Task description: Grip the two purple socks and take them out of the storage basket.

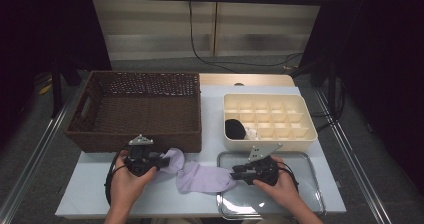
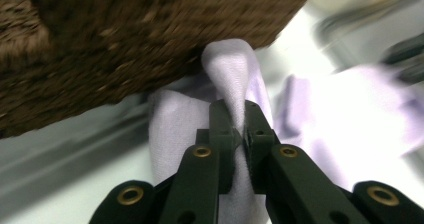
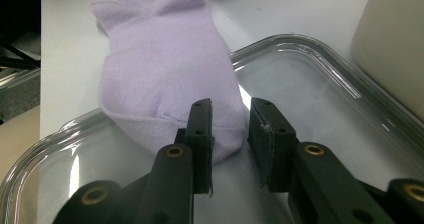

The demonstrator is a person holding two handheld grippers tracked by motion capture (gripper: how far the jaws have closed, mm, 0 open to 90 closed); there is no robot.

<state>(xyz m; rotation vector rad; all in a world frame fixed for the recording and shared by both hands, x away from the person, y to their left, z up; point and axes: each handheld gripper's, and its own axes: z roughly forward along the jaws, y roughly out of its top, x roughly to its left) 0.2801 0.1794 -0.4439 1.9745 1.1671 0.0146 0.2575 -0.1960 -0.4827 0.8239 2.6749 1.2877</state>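
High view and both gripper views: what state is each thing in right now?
Left gripper: shut on the left sock.
Right gripper: open, at the edge of the right sock.
Right sock: flat, one end over the tray rim.
Basket: empty.
Organizer: open, a black roll in one front-left cell, most cells empty.
Tray: empty but for the sock end.

Brown wicker basket (image 1: pixel 140 109) rear left. Cream divided organizer (image 1: pixel 270 121) rear right, holding black bundle (image 1: pixel 234 129), possibly rolled sock.
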